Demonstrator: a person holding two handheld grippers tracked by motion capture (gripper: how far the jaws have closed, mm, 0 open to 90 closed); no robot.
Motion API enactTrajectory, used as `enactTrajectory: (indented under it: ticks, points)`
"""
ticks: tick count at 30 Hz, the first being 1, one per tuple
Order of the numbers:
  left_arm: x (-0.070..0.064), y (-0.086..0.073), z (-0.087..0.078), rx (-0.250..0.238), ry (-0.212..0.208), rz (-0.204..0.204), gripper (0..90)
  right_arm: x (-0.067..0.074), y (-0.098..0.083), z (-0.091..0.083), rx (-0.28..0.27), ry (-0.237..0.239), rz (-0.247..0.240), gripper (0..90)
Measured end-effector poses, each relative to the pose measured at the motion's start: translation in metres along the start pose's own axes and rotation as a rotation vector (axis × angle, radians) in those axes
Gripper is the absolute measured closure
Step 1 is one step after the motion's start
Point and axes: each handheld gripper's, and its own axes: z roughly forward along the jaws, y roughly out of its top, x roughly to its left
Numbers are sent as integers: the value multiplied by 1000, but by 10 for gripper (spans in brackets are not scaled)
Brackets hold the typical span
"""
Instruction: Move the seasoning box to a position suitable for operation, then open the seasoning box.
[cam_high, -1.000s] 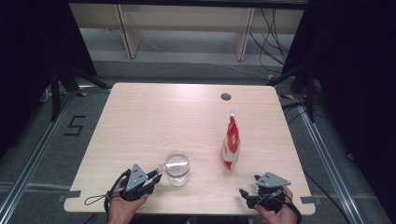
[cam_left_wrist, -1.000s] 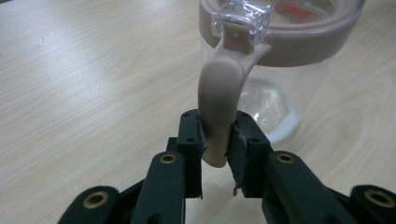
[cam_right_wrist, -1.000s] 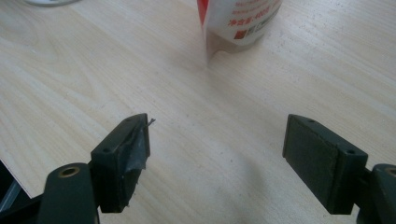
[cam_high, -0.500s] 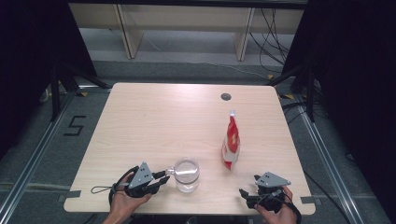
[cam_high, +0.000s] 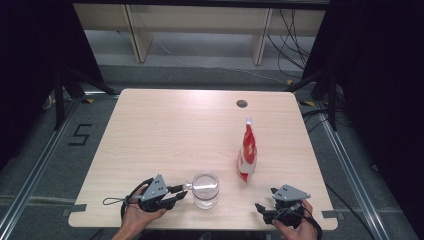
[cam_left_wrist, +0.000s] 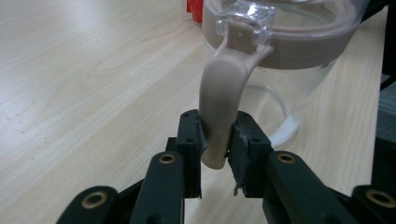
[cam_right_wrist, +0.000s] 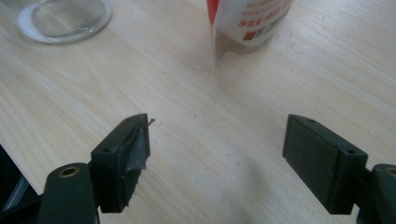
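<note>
The jar (cam_high: 205, 189) has shifted along the near edge of the tabletop (cam_high: 165, 130) toward the pouch (cam_high: 247, 152): a second ago it stood further left, and the left hand-held gripper (cam_high: 181, 190) has come along with it, the forearm angling in from the bottom. That suggests the jar is being dragged or steered by its lid clasp, probably to bring it within reach of the other hand or to get the clasp open.

In the left gripper view, the left hand-held gripper (cam_left_wrist: 217, 135) is clamped on the clasp (cam_left_wrist: 223, 98), a beige lever hanging from the beige band round the jar's rim, with both pads pressed flat against its lower end. The jar itself is clear glass, standing upright near the middle of the near edge; whether anything is in it I cannot tell.

The right hand-held gripper (cam_high: 265, 210) has not moved over the last second. It rests at the near right corner, held low in the hand, pointing left toward the jar. In the right gripper view its jaws stand wide apart around bare wood (cam_right_wrist: 217, 140), holding nothing, with the jar's base (cam_right_wrist: 63, 18) and the pouch bottom (cam_right_wrist: 250, 23) ahead of them.

The pouch stands upright, just right of the jar and apart from it.
</note>
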Motion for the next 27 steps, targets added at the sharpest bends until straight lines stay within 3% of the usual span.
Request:
enactTrajectory:
  ticks: [3,7,9,12,15,17,20,22,24,25,27]
  points:
    - [-3,2,-2,31,19,0,519,0,0,-1,3,0,16,239]
    - [-8,4,-4,20,15,-37,362,-3,-1,0,1,2,2,239]
    - [-10,5,-6,40,23,-56,309,-3,0,0,0,0,4,238]
    - [-13,7,-10,9,15,-83,288,-2,1,1,4,14,12,238]
    - [-15,10,-16,-13,13,-81,282,-2,1,1,-4,1,-14,238]
    - [-16,13,-22,-26,27,-75,282,-2,1,1,-5,-1,-13,238]
    - [-17,16,-27,-48,12,-63,289,-1,1,2,2,3,-9,238]
    - [-19,18,-30,-54,9,-78,293,-2,1,3,-1,4,-18,238]
    - [-20,22,-34,-57,8,-65,301,-1,2,3,5,5,0,239]
    - [-18,24,-36,-60,0,-33,317,-1,2,3,6,5,0,239]
    - [-22,27,-38,-62,8,-63,326,-3,2,3,0,-1,-17,238]
